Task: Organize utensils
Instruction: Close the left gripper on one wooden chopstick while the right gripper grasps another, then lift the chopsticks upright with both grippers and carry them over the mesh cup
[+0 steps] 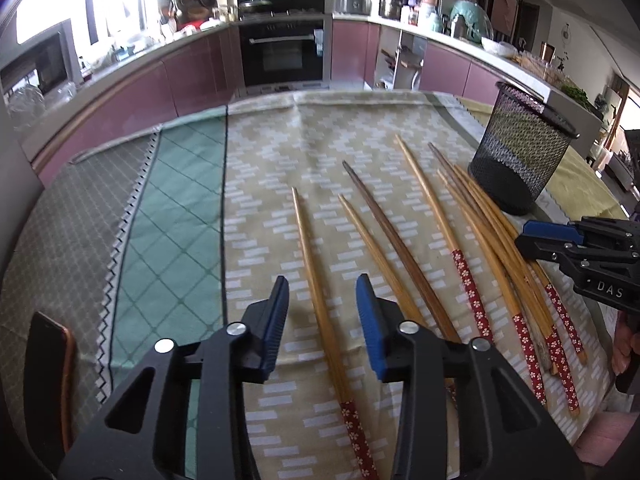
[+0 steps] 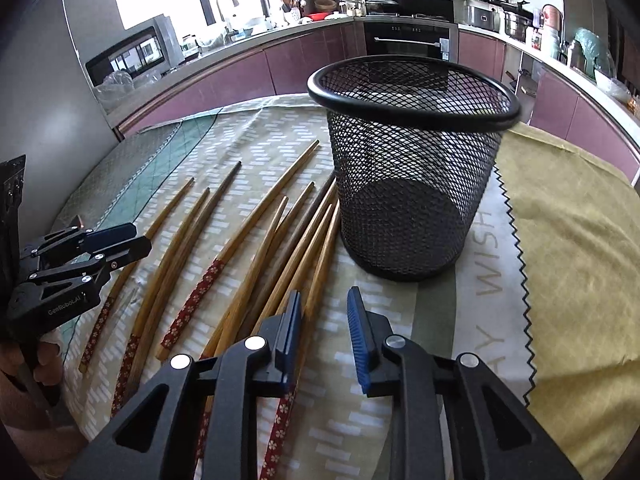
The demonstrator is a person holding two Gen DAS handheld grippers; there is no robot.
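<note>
Several wooden chopsticks with red flowered handles lie fanned out on the patterned cloth [image 1: 272,140]. My left gripper [image 1: 323,280] is open low over the leftmost chopstick [image 1: 308,248], which runs between its blue pads untouched. A black mesh cup [image 1: 516,160] [image 2: 412,200] stands upright and empty to the right of the pile [image 2: 256,220]. My right gripper [image 2: 324,292] is open in front of the cup, with bare cloth in its gap; its left finger hangs over the rightmost chopsticks [image 2: 316,248]. Each gripper shows in the other's view: the right gripper [image 1: 524,236] and the left gripper [image 2: 140,236].
A dark phone [image 1: 48,380] lies on the cloth at the near left. A yellow cloth [image 2: 568,240] with a zigzag edge covers the table to the right of the cup. Purple kitchen cabinets and an oven [image 1: 282,52] curve behind the table's far edge.
</note>
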